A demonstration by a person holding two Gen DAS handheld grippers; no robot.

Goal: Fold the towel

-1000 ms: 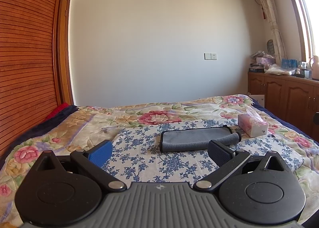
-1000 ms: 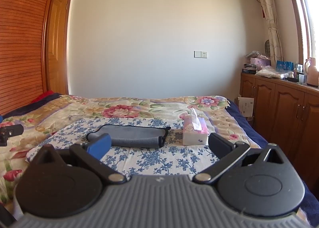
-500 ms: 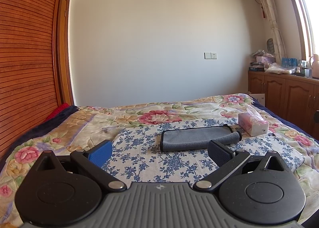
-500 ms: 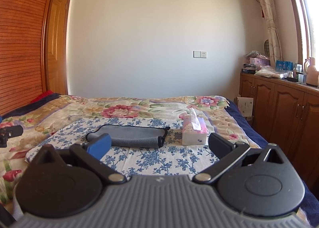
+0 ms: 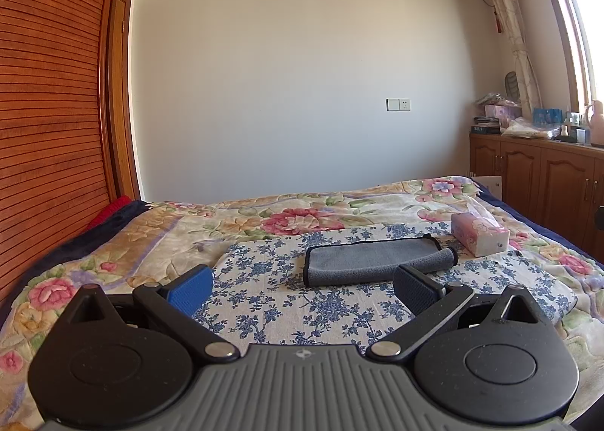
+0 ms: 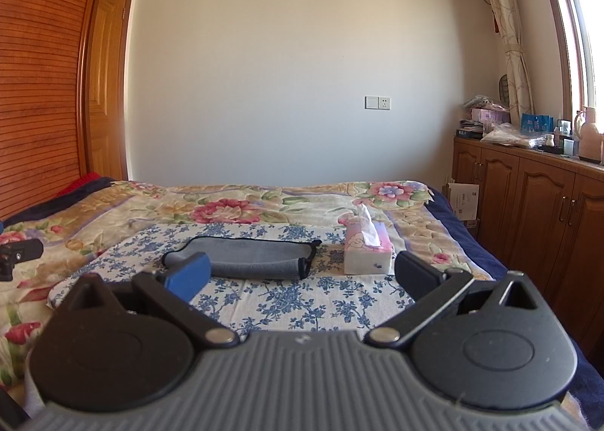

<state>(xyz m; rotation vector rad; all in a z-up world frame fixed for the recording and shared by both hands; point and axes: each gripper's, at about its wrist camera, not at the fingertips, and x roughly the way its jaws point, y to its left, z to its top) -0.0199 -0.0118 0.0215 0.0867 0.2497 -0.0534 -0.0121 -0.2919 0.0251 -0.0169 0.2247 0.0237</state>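
Note:
A grey towel (image 5: pixel 372 259) with dark edging lies folded into a long narrow strip on a blue-flowered white cloth (image 5: pixel 271 302) on the bed. It also shows in the right wrist view (image 6: pixel 256 255). My left gripper (image 5: pixel 302 289) is open and empty, held above the cloth just short of the towel. My right gripper (image 6: pixel 300 274) is open and empty, also just short of the towel and a little to its right. Neither gripper touches the towel.
A pink tissue box (image 5: pixel 479 238) stands right of the towel, also in the right wrist view (image 6: pixel 366 251). The bed has a flowered quilt (image 5: pixel 294 212). Wooden cabinets (image 6: pixel 536 204) with clutter on top line the right wall. A slatted wooden door (image 5: pixel 49 129) stands left.
Both grippers have stayed almost still. The towel has not moved.

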